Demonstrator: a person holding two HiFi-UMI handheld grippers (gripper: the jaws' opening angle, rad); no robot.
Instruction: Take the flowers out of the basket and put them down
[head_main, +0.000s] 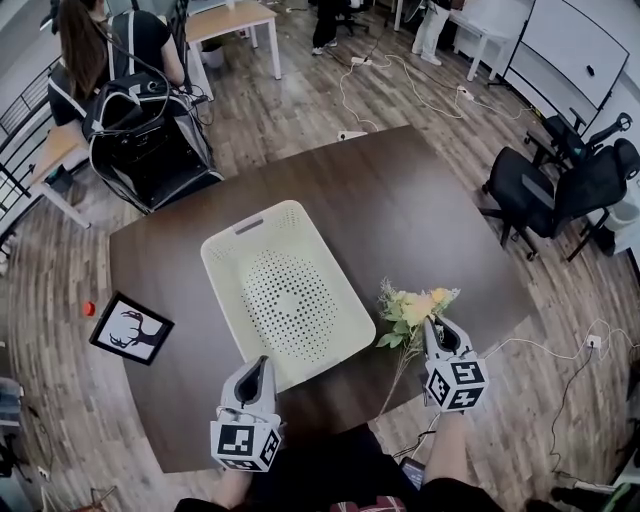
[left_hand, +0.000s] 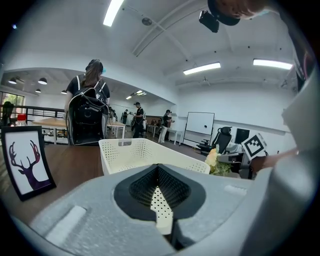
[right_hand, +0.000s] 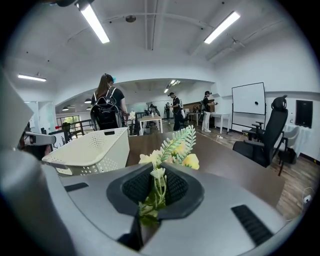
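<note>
**Basket bare, bouquet out over the table**

One basket, cream and perforated, sits mid-table, and the head view looks straight down onto its dotted floor: nothing in it. The flowers, a single bunch of pale yellow blooms with green fern, are outside it at its 4 o'clock, over the dark wood, stem trailing toward 6.

Two grippers in play. The right gripper is at the bunch, and its own view settles the matter: jaws narrowed to a slit, pinching the green stems, blooms fanning out just past the pads. Whether the bunch rests on the wood or hangs just above it, no view tells. The left gripper is at the basket's 6 o'clock edge, and only its own view shows why: the cream, hole-dotted rim runs right down between the closed jaws, gripped.

One frame, a dark antler print, is on the table at the basket's 8 o'clock. From above it reads as flat, but the left gripper view shows it propped upright.
</note>
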